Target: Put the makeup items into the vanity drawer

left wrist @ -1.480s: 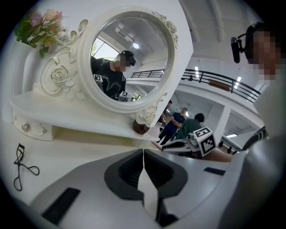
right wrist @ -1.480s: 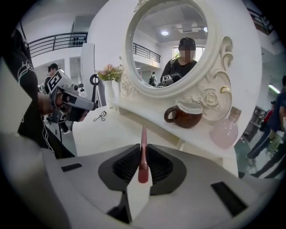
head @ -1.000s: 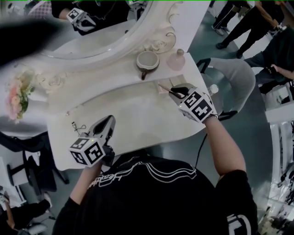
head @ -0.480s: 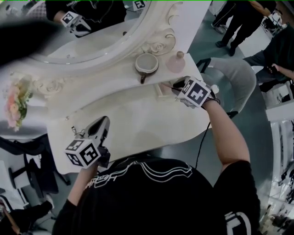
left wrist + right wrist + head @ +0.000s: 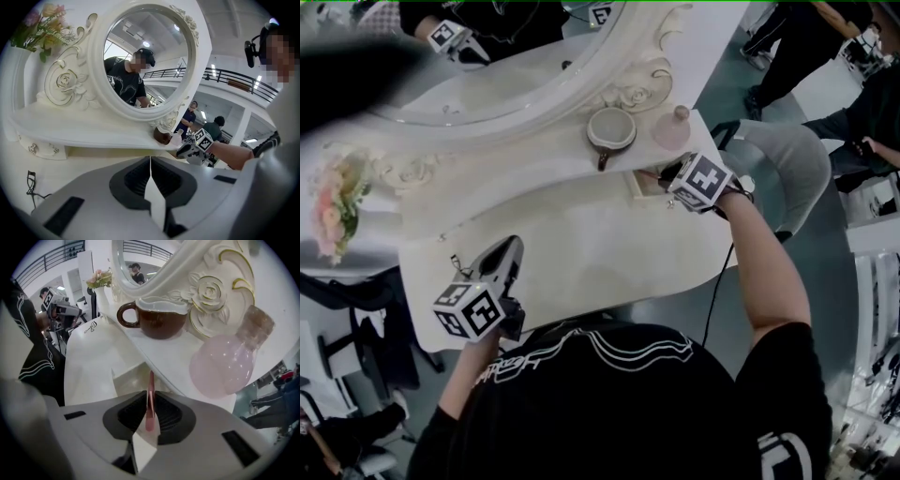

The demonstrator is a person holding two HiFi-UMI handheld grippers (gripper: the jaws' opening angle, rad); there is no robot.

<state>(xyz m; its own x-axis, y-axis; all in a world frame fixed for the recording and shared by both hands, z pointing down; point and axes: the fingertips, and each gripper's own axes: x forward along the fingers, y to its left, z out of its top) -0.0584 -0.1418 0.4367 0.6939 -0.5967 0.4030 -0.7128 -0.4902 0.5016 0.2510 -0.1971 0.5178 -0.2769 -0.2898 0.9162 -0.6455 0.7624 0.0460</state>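
Note:
My right gripper [image 5: 662,176] is shut on a slim pink makeup stick [image 5: 150,380], which stands upright between its jaws. It points down over a small open drawer [image 5: 639,187] under the vanity's shelf; the drawer [image 5: 124,378] shows just beyond the stick's tip in the right gripper view. My left gripper [image 5: 514,247] hovers shut and empty over the front left of the white tabletop [image 5: 581,244]. A black eyelash curler [image 5: 455,262] lies on the table just left of it, and the curler [image 5: 30,180] shows at the lower left of the left gripper view.
A brown cup [image 5: 611,129] and a round pink bottle [image 5: 672,132] stand on the shelf right above the drawer. The oval mirror [image 5: 487,66] rises behind, with flowers [image 5: 337,202] at the left. A grey chair [image 5: 783,164] stands to the right; people stand beyond it.
My right gripper has moved away from me toward the shelf and tipped down over the open drawer, still shut on the pink stick. The left gripper has drifted slightly left.

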